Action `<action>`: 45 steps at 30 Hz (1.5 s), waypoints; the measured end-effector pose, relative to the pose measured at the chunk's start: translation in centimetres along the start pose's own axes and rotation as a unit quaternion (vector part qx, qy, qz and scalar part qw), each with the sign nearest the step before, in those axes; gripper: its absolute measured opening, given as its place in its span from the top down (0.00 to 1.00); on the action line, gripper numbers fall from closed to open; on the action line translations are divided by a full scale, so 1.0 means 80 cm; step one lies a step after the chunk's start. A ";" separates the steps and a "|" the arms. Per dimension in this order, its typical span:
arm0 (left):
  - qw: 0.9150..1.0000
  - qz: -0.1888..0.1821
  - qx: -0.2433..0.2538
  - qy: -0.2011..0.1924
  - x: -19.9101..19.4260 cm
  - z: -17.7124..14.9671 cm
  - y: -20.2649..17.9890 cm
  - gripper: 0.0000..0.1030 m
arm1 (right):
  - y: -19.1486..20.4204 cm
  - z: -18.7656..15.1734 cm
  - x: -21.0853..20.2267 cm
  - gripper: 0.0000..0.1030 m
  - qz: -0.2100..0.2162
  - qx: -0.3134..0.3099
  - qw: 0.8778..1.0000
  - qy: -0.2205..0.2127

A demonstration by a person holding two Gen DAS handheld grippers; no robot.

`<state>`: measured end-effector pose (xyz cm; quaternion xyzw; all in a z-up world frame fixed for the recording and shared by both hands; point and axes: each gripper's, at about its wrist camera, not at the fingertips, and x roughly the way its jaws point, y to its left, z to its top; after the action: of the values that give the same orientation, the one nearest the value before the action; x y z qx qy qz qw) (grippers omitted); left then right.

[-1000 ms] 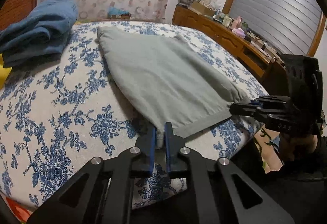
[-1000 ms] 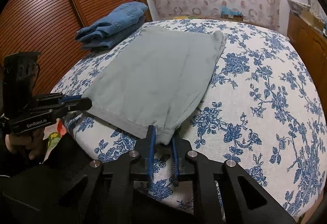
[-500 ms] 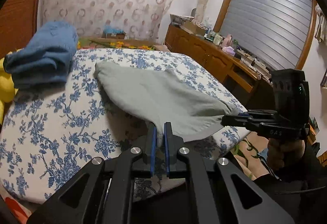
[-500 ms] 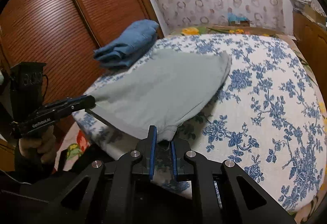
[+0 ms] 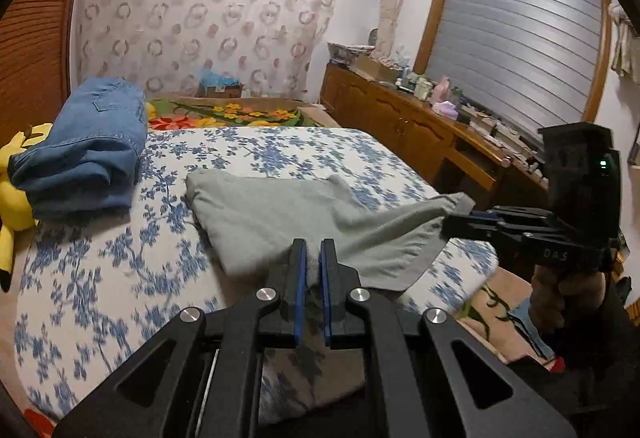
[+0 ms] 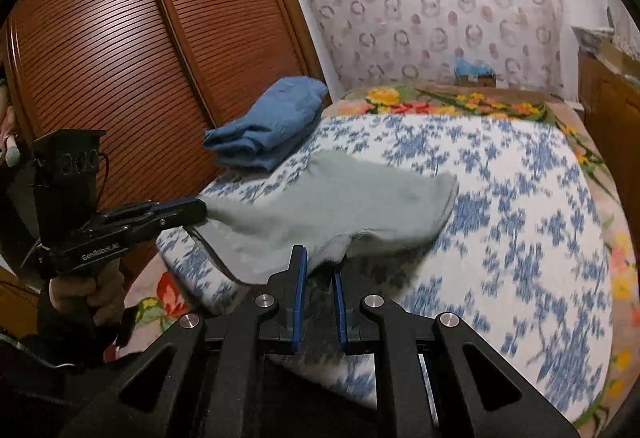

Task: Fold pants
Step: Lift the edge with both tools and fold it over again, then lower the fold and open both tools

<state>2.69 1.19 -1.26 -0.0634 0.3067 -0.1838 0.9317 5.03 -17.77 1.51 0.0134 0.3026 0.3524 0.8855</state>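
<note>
Above bed [image 5: 260, 154]: left claw [image 5: 313, 258], right claw [image 6: 320, 270] each pinching grey pants [image 5: 280, 214] edge.

Soft, dim indoor light falls evenly, with only faint shadow under the lifted grey pants [image 5: 320, 222]. The flowered bedspread [image 6: 520, 238] smears with motion blur, worst to the right of the pants. Fisheye bending curves the wardrobe doors [image 6: 120, 58] beyond it, and black vignette fills the corners.

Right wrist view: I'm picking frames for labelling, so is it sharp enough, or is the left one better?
Right wrist view: the floral bedspread and grey pants are motion-smeared, though the right gripper stays crisp. Left wrist view: sharper, with the folded jeans clear, only the near bedspread blurred. Both bow at the edges.
</note>
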 end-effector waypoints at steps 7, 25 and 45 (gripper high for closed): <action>0.999 0.042 0.007 0.014 0.048 0.035 0.029 0.93 | -0.022 0.032 0.063 0.88 -0.038 -0.010 0.999 -0.003; 0.996 0.073 0.006 0.043 0.116 0.080 0.064 0.93 | -0.048 0.074 0.168 0.88 -0.088 -0.005 0.996 0.030; 0.996 0.065 0.025 0.051 0.114 0.073 0.058 0.52 | -0.054 0.073 0.144 0.76 -0.096 -0.012 0.995 0.016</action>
<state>14.38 2.00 -2.61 -0.0103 0.3522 -0.1339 0.9262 17.47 -12.63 -0.81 -0.0322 0.3127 0.2695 0.9103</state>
